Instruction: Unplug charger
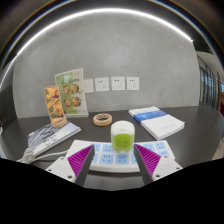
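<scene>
Dark tabletop [195,135], green-and-white charger [122,137] on power strip [115,158], between open fingers [81,157], gaps either side

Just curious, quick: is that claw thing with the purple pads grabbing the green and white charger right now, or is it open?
Gripper: open; the charger stands between its fingers, not clamped.

Low tongs-mounted view toward wall [130,60]

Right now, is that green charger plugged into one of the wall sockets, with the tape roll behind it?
Not quite. The gripper view shows the green charger plugged into a white power strip on the table, between the open hand-held gripper fingers. The tape roll does lie behind it.
</scene>
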The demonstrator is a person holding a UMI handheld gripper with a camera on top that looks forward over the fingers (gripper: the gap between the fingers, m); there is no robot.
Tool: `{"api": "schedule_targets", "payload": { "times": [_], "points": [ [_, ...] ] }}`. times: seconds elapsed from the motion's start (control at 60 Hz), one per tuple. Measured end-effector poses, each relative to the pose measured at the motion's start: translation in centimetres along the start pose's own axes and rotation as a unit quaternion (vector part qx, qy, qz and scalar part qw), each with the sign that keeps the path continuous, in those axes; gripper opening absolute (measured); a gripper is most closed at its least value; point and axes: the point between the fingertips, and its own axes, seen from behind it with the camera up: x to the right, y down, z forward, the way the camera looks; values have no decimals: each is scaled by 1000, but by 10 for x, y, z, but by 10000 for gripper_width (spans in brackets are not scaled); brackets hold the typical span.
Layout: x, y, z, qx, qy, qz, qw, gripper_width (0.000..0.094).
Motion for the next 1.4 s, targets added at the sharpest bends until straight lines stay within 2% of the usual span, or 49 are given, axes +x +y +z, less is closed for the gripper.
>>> {"api": "schedule_targets", "payload": {
  "times": [0.1, 0.183, 0.2, 0.25, 0.267, 0.417, 0.5, 0.617, 0.75, 0.783, 0.85, 0.883, 0.917, 1.0, 1.083, 1.133, 1.267, 1.4],
  "points": [
    [11, -19, 35, 18, 1, -6, 1000, 810],
    [15, -39, 55, 43, -5, -18, 999, 774],
    [15, -42, 58, 46, -6, -22, 999, 806],
    [17, -44, 68, 48, -10, -32, 998, 641],
    [23, -44, 71, 47, -2, -35, 998, 511],
    [22, -47, 73, 65, -6, -16, 998, 489],
    [23, -48, 76, 78, -1, -16, 997, 426],
    [20, -49, 77, 75, 12, -32, 997, 322],
    [20, -52, 74, 59, 20, -29, 998, 311],
    [20, -72, 65, 77, 20, -30, 996, 311],
    [33, -140, 28, 157, 57, -50, 985, 311],
    [39, -168, 10, 183, 71, -60, 979, 308],
    [45, -194, -2, 192, 75, -59, 977, 308],
    [66, -213, -21, 204, 87, -48, 974, 307],
    [100, -205, -18, 182, 122, -71, 973, 307],
    [117, -191, -8, 160, 128, -73, 976, 307],
    [160, -137, 38, 76, 115, -64, 988, 309],
    [199, -100, 86, 25, 90, -63, 994, 342]
  ]
}}
